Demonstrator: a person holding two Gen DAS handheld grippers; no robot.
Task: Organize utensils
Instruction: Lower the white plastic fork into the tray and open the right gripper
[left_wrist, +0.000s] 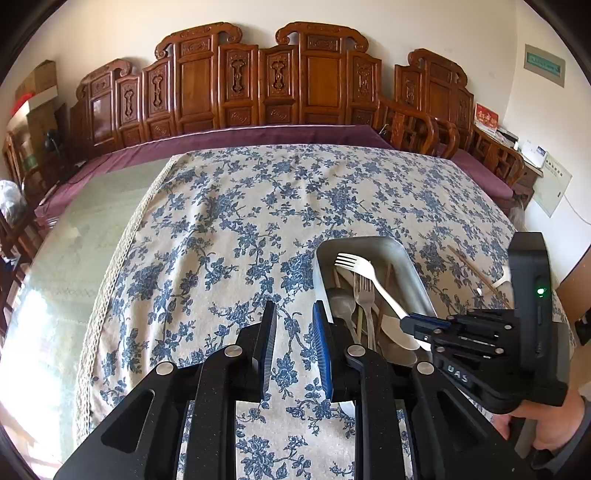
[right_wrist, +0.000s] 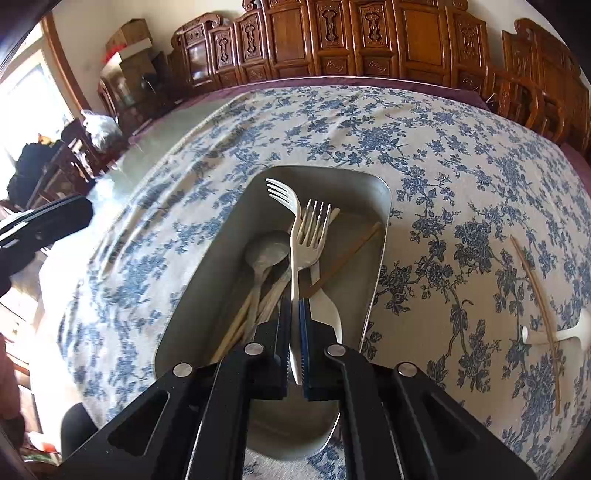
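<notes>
Matt metal tray (right_wrist: 382, 221), probably plastic white fork (right_wrist: 291, 236), printed cloth tablecloth (right_wrist: 443, 155)

Utensils (left_wrist: 364, 295) in metal tray (left_wrist: 413, 266)

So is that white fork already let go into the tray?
No, the right gripper is shut on the white fork, holding it over the metal tray.

Carved wooden bench (left_wrist: 266, 77) behind a cloth-covered table

Blue floral tablecloth (left_wrist: 236, 221) reaches the table's far edge — purple cushion (left_wrist: 236, 138) beyond, cardboard boxes (right_wrist: 129, 40) far left.
</notes>
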